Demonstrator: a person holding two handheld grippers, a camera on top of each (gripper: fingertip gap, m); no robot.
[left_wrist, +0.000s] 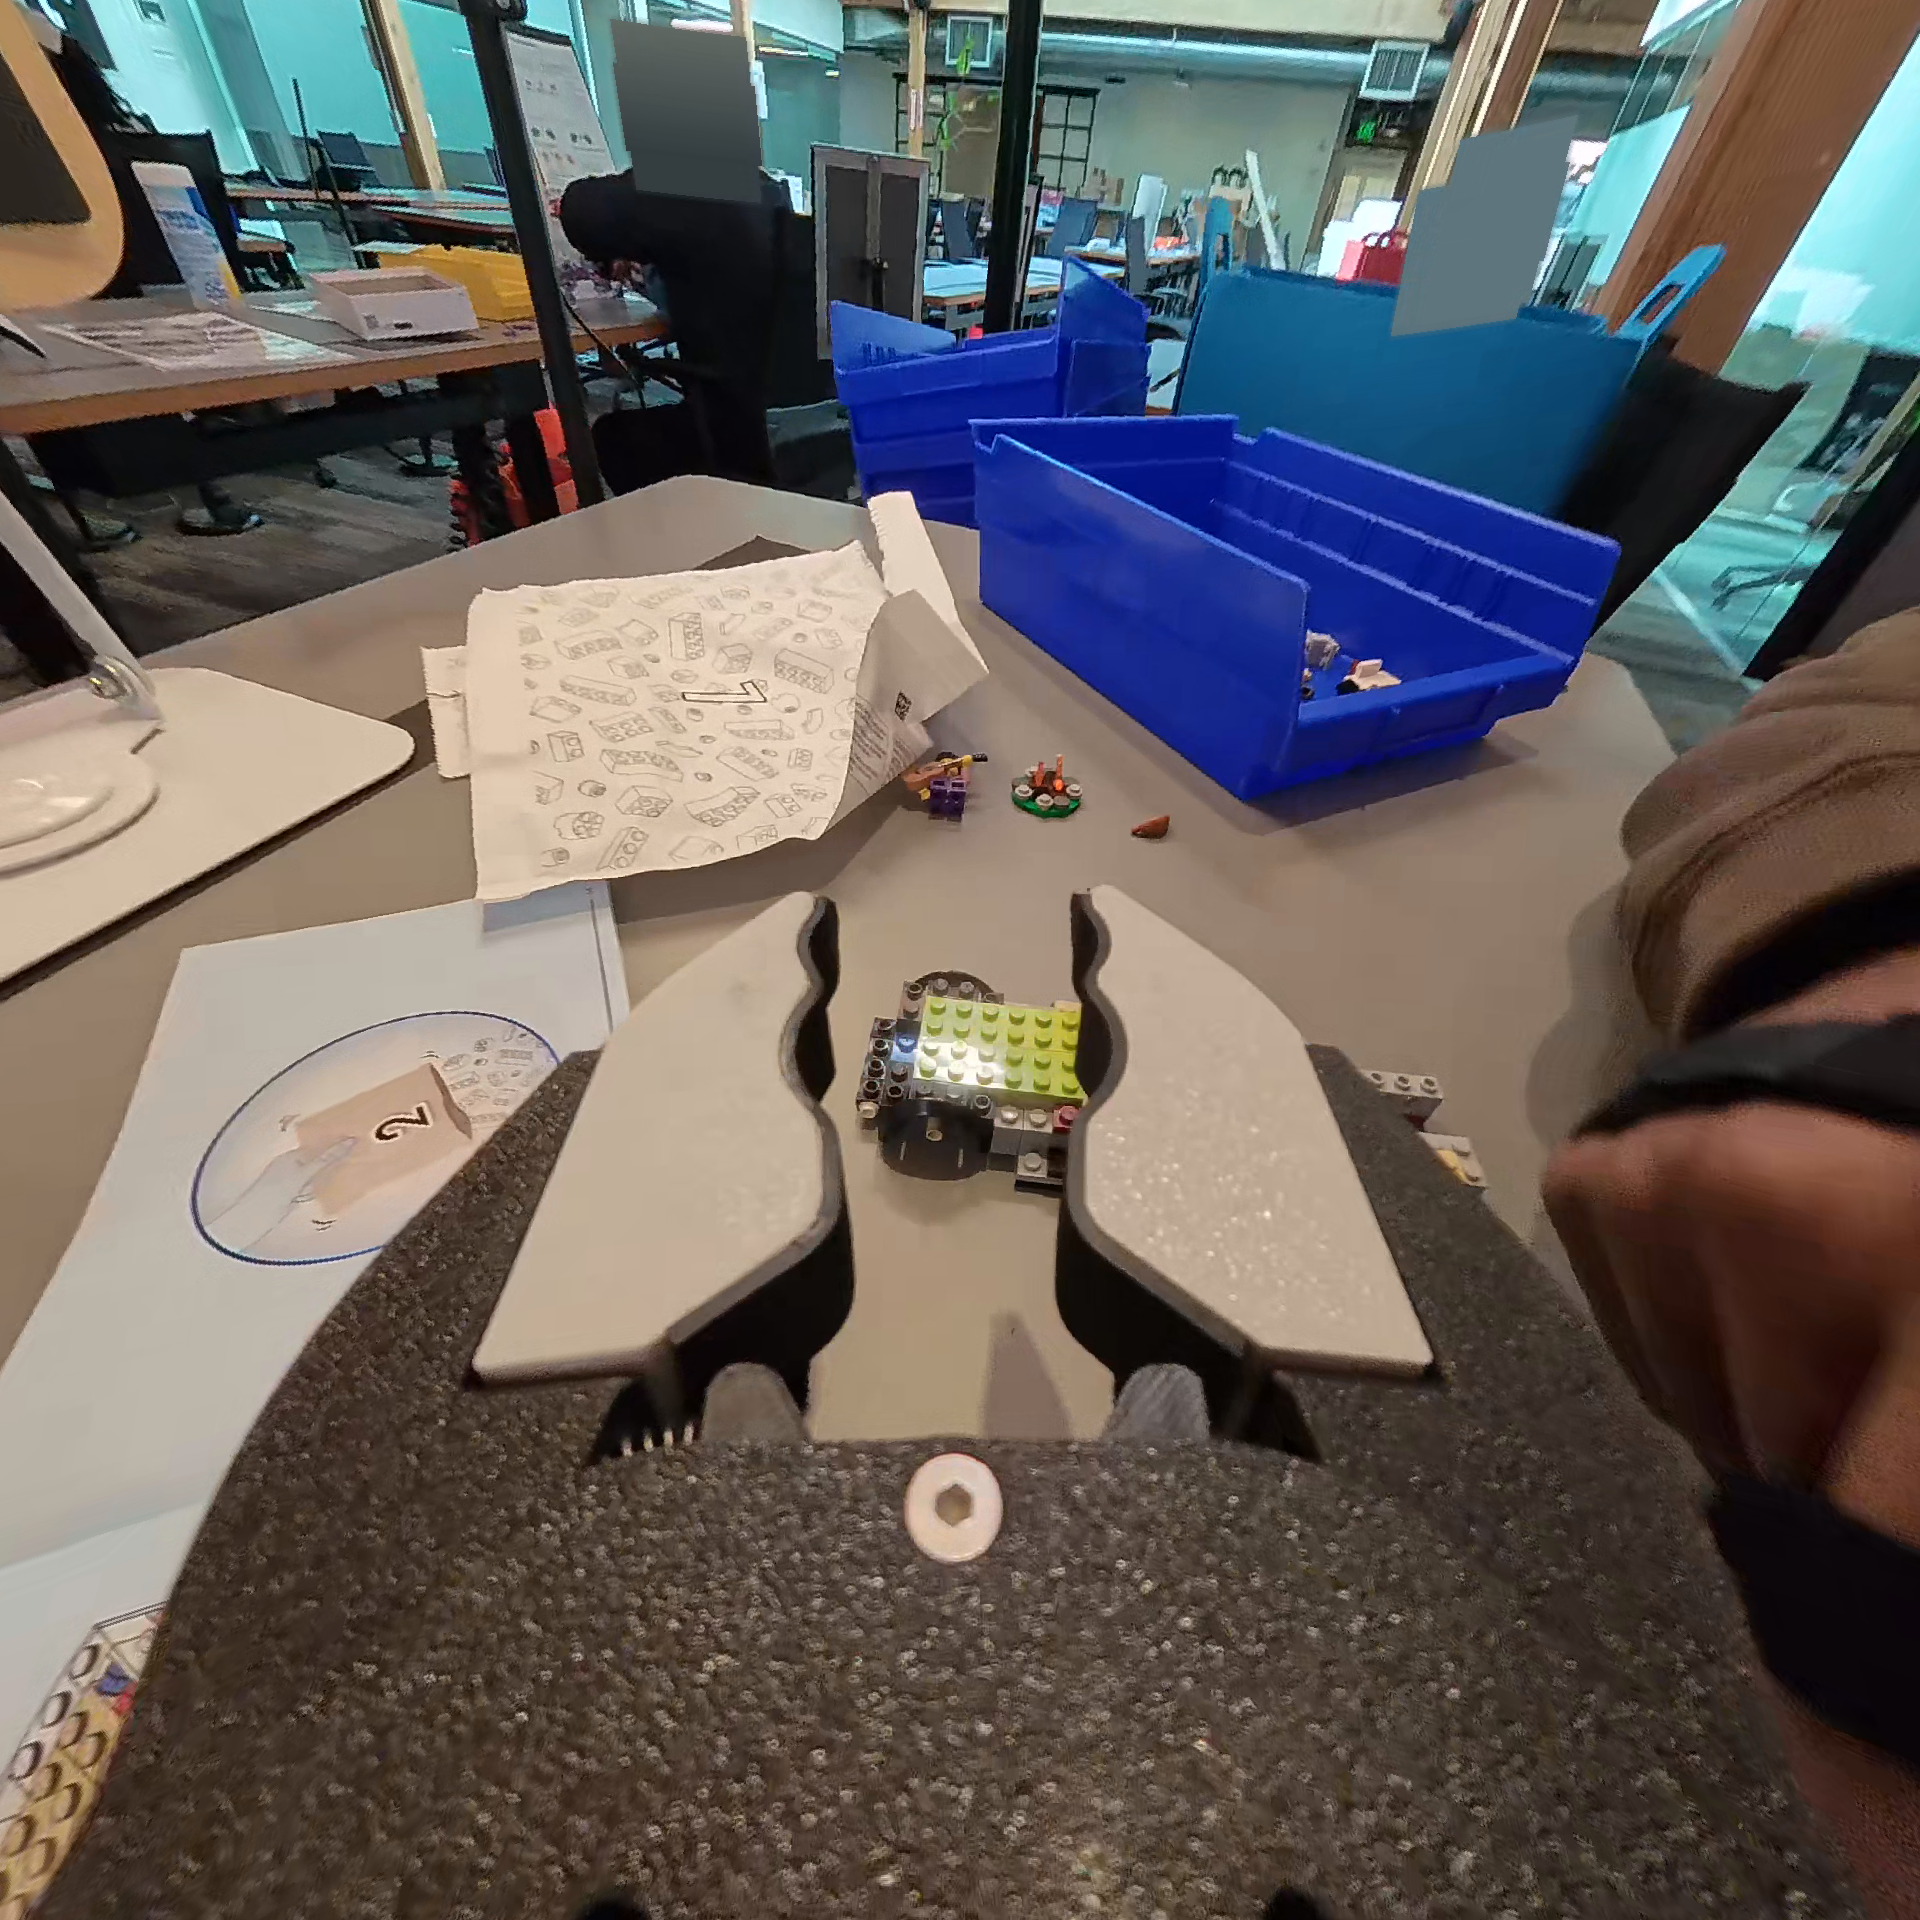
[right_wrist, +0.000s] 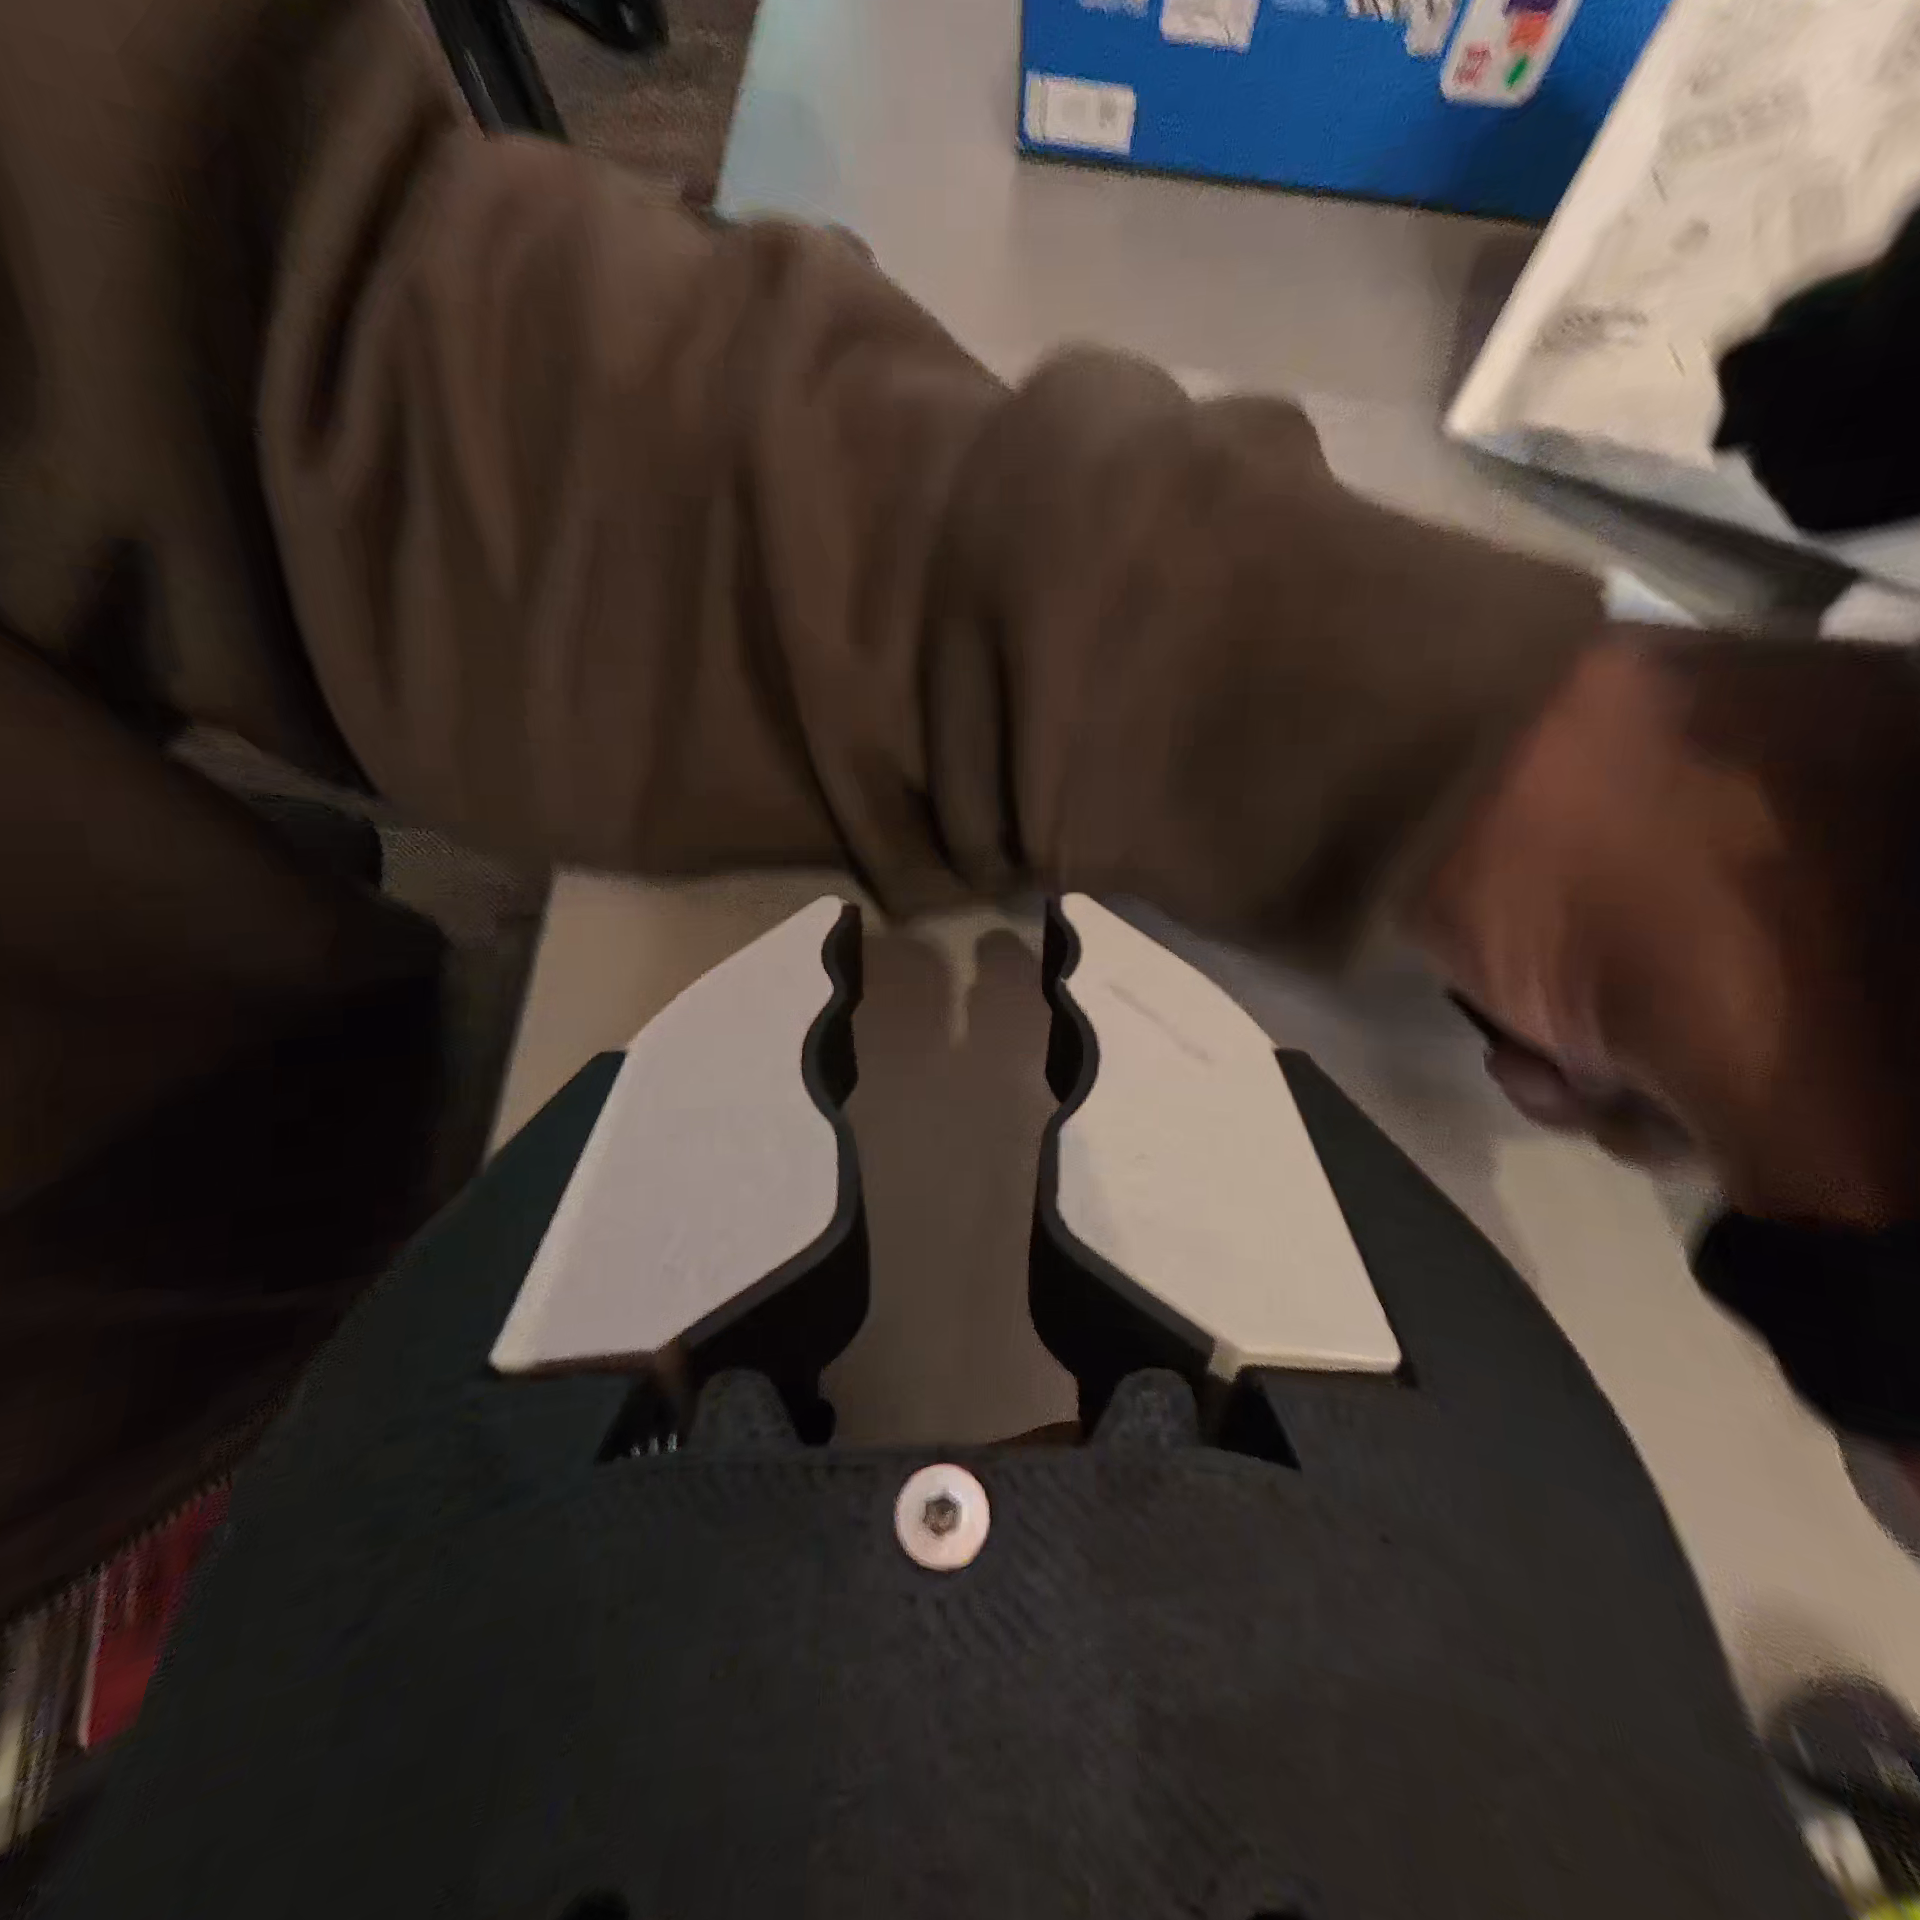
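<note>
The left claw (left_wrist: 951, 914) stands apart over the grey tabletop (left_wrist: 1299, 935), a lime-and-grey brick build (left_wrist: 982, 1060) between its fingers, against the right one and clear of the left. At 12 o'clock sit a purple figure (left_wrist: 945, 784) and a green round piece (left_wrist: 1047, 792); at 1 o'clock, a blue bin (left_wrist: 1143, 623). The right claw (right_wrist: 951, 920) is apart and bare before a blurred brown sleeve (right_wrist: 727, 571).

Counter (left_wrist: 1299, 935): smooth matt grey surface.
Blue bin (left_wrist: 1143, 623): hard plastic with slight gloss.
Brick model (left_wrist: 987, 1049): glossy plastic, lime-green studs that reflect light.
Bag (left_wrist: 665, 717): thin white paper, creased, matt.
Booklet (left_wrist: 343, 1039): smooth paper.
Fingers (left_wrist: 717, 1122): flat pale plates, matt, finely grained.
Sleeve (right_wrist: 727, 540): soft brown cloth, folded.
</note>
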